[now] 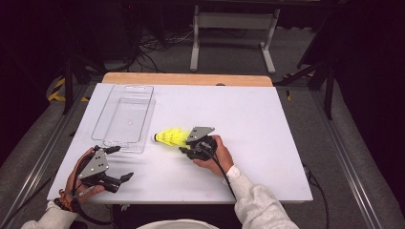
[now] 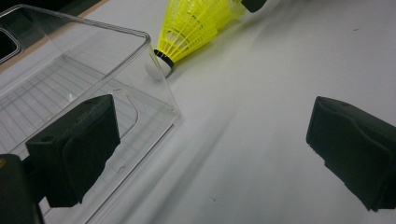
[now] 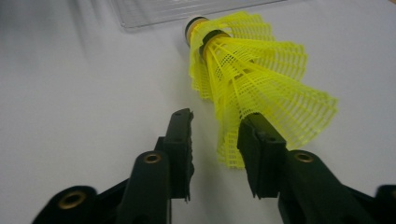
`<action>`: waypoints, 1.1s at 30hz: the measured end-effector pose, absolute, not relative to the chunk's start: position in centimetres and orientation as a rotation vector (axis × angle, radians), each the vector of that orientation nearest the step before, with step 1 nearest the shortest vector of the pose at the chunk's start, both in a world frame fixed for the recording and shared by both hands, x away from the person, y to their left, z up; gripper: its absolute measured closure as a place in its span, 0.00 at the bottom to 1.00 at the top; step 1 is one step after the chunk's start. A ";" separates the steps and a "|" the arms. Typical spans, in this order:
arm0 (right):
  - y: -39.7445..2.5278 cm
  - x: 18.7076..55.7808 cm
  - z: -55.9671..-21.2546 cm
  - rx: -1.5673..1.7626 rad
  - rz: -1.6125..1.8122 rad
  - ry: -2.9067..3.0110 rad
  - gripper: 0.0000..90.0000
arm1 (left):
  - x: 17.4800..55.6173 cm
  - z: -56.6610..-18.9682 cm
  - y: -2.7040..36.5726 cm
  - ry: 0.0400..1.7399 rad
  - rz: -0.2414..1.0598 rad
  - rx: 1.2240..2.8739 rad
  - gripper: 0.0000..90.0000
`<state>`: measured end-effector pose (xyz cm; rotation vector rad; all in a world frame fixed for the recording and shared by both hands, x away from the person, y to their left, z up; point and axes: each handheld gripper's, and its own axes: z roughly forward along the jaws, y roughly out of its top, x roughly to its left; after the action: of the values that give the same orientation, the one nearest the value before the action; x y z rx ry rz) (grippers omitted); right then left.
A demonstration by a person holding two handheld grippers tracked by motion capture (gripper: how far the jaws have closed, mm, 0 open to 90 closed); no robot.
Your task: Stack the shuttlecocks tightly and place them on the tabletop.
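Nearest to the person, the left gripper (image 1: 117, 164) rests low on the white table (image 1: 267, 143), and its two black jaws stand wide apart with nothing between them. A little farther, the right gripper (image 1: 184, 149) has its jaws partly open around the rim of the yellow shuttlecocks (image 1: 171, 137); one jaw is inside the open skirt and the other outside, but I cannot tell if they really press it. In the right gripper view there are at least two shuttlecocks (image 3: 252, 79), nested one in the other, with net-like plastic skirts and round corks with dark bands. They lie on their side, corks pointing to the tray (image 1: 125, 114). The tray is one, clear hard plastic, rectangular, with a ribbed bottom, just beside the corks.
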<state>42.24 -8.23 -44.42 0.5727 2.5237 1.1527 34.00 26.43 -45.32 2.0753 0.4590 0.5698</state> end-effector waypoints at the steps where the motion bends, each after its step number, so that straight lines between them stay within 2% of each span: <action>1: -8.2 42.2 -44.4 0.576 1.152 2.527 0.64 | 34.0 -45.3 26.4 0.459 0.570 2.075 0.04; 4: -7.9 42.1 -44.7 0.592 1.155 2.526 0.49 | 34.0 -45.3 26.4 0.457 0.571 2.077 0.04; 8: -7.3 42.2 -45.0 0.623 1.134 2.525 0.41 | 34.0 -45.3 26.4 0.460 0.567 2.077 0.04; 33: -4.0 43.6 -45.3 0.662 1.156 2.544 0.41 | 34.0 -45.4 26.4 0.453 0.564 2.083 0.04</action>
<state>43.62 -3.96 -45.35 0.6620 2.5443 1.1555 34.02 26.42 -45.35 2.0831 0.4531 0.5641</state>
